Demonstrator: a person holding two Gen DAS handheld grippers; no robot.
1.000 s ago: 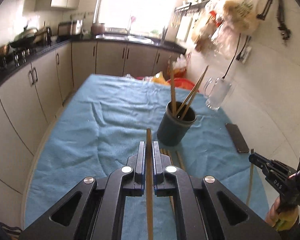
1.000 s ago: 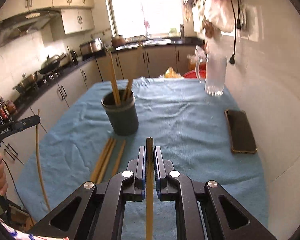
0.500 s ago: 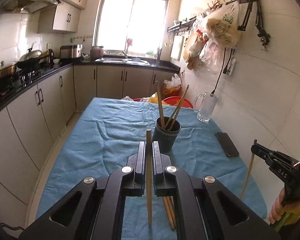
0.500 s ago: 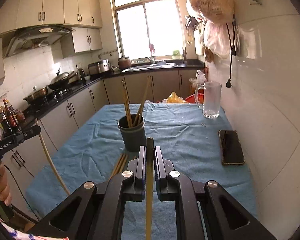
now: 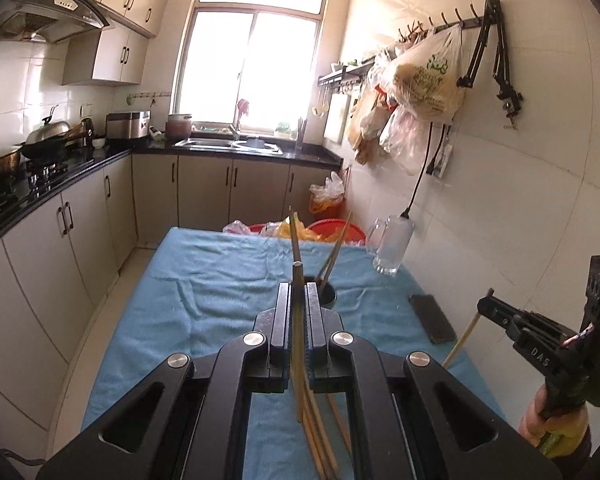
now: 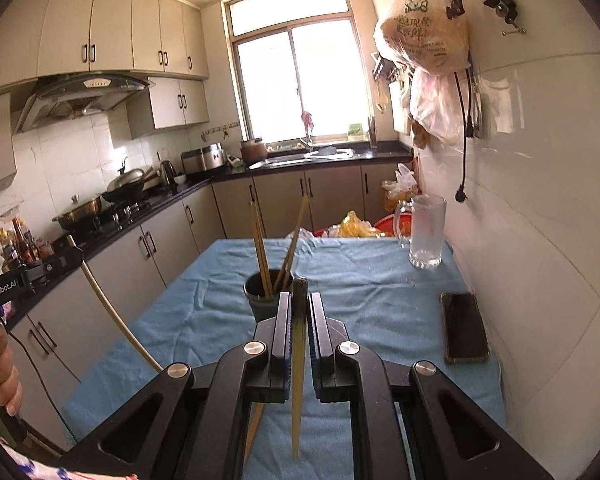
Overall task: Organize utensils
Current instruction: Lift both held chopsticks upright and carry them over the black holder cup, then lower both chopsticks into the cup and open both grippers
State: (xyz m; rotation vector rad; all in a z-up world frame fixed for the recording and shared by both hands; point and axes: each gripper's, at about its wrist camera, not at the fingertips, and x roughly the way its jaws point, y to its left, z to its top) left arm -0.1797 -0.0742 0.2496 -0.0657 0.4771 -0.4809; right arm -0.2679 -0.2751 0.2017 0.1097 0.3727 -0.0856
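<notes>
My left gripper is shut on a wooden chopstick held upright above the blue-clothed table. My right gripper is shut on another chopstick, also upright. A dark round holder with several chopsticks in it stands mid-table, ahead of both grippers; in the left wrist view the holder is partly hidden behind the fingers. Loose chopsticks lie on the cloth below the left gripper. Each gripper shows in the other's view: the right gripper and the left gripper.
A glass mug stands at the table's far right. A black phone lies near the right wall. Red basins and bags sit beyond the far edge. Cabinets run along the left. Bags hang on the right wall.
Both grippers have risen and tilted up with their chopsticks. The holder now looks smaller and lower in both views, and more of the kitchen shows.
</notes>
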